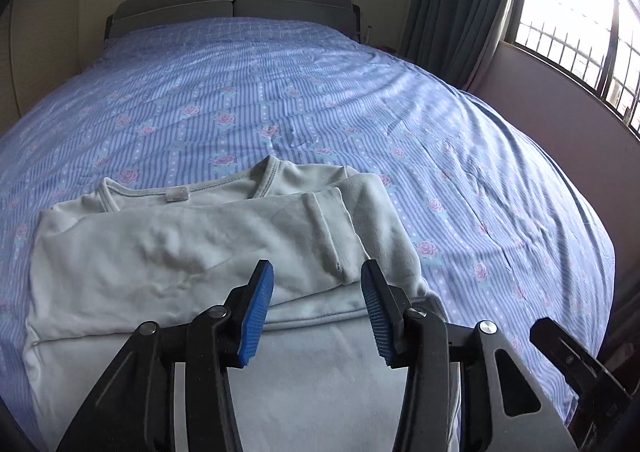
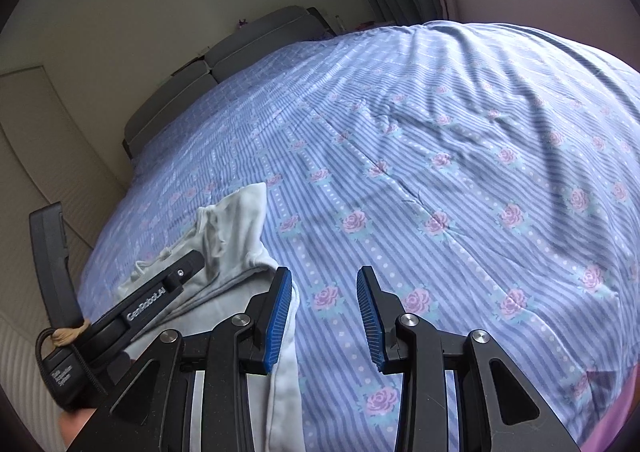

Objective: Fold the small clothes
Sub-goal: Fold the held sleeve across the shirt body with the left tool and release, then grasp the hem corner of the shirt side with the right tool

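Blue rose-print bedsheet (image 1: 360, 99) covers the bed, and the white long-sleeved shirt (image 1: 192, 248) lies partly folded near its foot edge, one sleeve (image 1: 332, 228) laid across the body. Your left gripper (image 1: 317, 292) hovers over it with jaws released; your right gripper (image 2: 324, 292), jaws also parted, sits just beside the shirt's edge over bare sheet.

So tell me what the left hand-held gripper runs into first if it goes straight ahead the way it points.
Probably the folded-over sleeve of the white shirt: the open left hand-held gripper points straight across it, low over the cloth. Depth is hard to judge.
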Tool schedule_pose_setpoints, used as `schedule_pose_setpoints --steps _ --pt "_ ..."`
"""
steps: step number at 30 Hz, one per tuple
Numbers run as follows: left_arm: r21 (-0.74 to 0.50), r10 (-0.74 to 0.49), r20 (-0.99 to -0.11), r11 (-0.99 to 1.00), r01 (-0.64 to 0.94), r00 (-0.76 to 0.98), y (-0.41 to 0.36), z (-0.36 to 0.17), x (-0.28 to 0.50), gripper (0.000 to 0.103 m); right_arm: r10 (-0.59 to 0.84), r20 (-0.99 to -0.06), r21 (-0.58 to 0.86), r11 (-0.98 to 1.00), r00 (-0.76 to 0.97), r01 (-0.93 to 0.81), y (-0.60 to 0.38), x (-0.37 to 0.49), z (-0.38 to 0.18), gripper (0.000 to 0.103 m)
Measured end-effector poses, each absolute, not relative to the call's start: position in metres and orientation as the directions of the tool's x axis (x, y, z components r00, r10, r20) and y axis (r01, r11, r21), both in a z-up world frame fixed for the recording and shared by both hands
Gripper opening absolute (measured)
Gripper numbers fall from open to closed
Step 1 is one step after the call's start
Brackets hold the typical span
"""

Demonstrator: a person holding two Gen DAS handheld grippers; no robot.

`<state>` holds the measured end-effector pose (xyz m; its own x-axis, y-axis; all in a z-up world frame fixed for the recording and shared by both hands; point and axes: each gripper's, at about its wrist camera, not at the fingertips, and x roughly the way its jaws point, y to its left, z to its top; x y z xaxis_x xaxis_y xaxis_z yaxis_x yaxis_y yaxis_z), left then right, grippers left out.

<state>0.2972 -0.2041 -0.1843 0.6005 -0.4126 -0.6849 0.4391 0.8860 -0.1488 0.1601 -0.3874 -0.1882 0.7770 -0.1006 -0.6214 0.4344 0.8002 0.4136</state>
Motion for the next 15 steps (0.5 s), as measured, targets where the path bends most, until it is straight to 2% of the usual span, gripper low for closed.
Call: schedule_pose_setpoints --steps 8,15 --pt "-0.107 -0.295 -0.699 0.944 0.312 0.652 -0.101 -0.18 0.27 0.045 -0.085 -0.641 0.359 0.845 0.763 0.396 -0.365 0.166 -0.186 0.035" --pt "-0.071 -0.171 -0.72 0.982 0.174 0.673 -0.018 -0.185 0.191 0.044 -0.061 -0.691 0.269 0.903 0.72 0.335 -0.328 0.13 -0.182 0.035"
